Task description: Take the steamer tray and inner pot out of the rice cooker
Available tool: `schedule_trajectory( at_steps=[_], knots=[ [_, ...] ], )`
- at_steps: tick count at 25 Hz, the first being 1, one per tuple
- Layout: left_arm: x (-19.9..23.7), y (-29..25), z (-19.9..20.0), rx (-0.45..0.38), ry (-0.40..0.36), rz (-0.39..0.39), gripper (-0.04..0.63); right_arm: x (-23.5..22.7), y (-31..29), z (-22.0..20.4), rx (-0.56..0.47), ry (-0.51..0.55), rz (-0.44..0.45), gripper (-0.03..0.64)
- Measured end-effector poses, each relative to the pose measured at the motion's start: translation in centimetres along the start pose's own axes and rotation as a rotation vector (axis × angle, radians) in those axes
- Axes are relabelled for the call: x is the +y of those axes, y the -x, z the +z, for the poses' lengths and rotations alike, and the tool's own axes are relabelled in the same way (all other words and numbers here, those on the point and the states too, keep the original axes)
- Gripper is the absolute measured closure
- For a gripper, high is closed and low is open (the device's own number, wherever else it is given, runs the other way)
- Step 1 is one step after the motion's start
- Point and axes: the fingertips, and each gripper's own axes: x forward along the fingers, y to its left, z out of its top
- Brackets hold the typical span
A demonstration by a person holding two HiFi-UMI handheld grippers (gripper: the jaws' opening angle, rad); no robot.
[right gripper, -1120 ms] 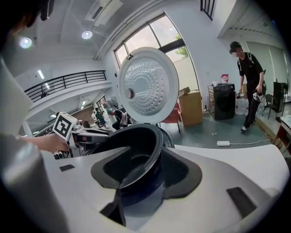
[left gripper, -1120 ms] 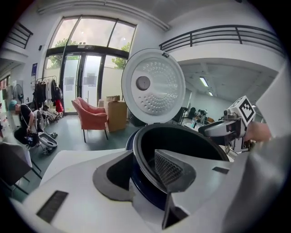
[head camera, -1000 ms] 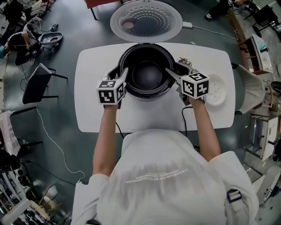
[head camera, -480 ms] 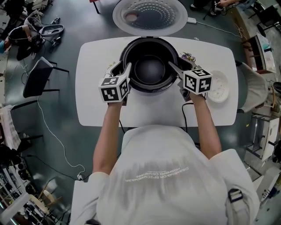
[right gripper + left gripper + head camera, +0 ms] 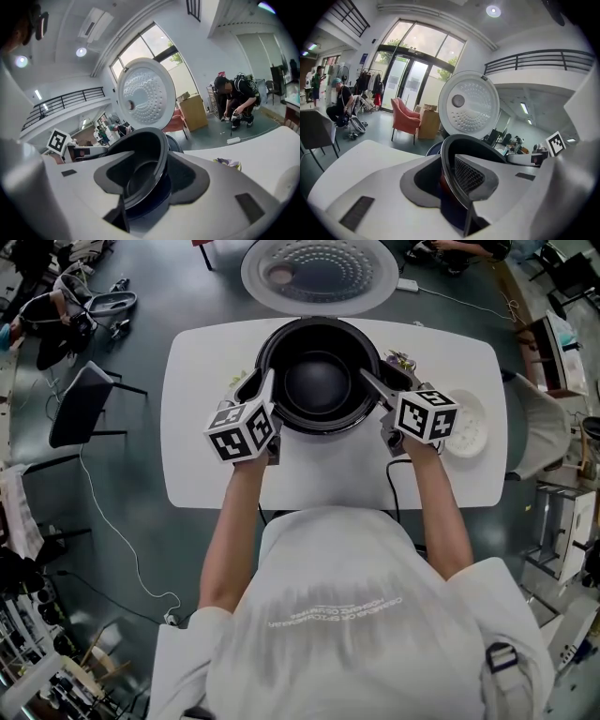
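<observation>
Both grippers are clamped on the pot (image 5: 319, 381). The left gripper (image 5: 266, 388) bites the rim on its left side and the right gripper (image 5: 367, 383) bites the right side. In each gripper view the black rim runs straight between the jaws, which are narrow and closed on it, with one jaw inside the pot and one outside.

Change over the last second: the grip is the same, but the pot is coming up. In the left gripper view the rim (image 5: 449, 164) now stands off the rice cooker (image 5: 246, 383), and a reddish gap shows under it that was not there a second ago. The lid (image 5: 468, 105) also sits lower in that view, which fits the grippers rising. In the head view the pot looks slightly larger and both marker cubes have tipped. How far the pot has cleared the body I can't tell; its lower part probably still sits inside.

The lid (image 5: 317, 273) stands open at the back, clear of the lift path. A white round perforated dish, likely the tray (image 5: 469, 427), lies on the table (image 5: 197, 427) just right of the right gripper, so that item already lies outside the cooker.

For the task: the pot lift is under way. It needs an even rise on both sides and a free spot on the table to set it down.
</observation>
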Motion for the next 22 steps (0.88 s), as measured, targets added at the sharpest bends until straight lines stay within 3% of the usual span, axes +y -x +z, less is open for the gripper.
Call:
schedule_trajectory(
  at_steps=[4, 16, 22],
  knots=[
    [-0.6, 0.7, 0.9, -0.032, 0.000, -0.011, 0.500, 0.3, 0.8, 1.0, -0.058, -0.074, 0.028, 0.401],
    [-3.7, 3.8, 3.2, -0.148, 0.044, -0.058, 0.503, 2.6, 4.9, 5.8, -0.223, -0.060, 0.057, 0.402],
    [-3.0, 5.4, 5.5, -0.196, 0.039, -0.117, 0.503, 5.2, 5.4, 7.2, -0.294, -0.074, 0.062, 0.388]
  ],
)
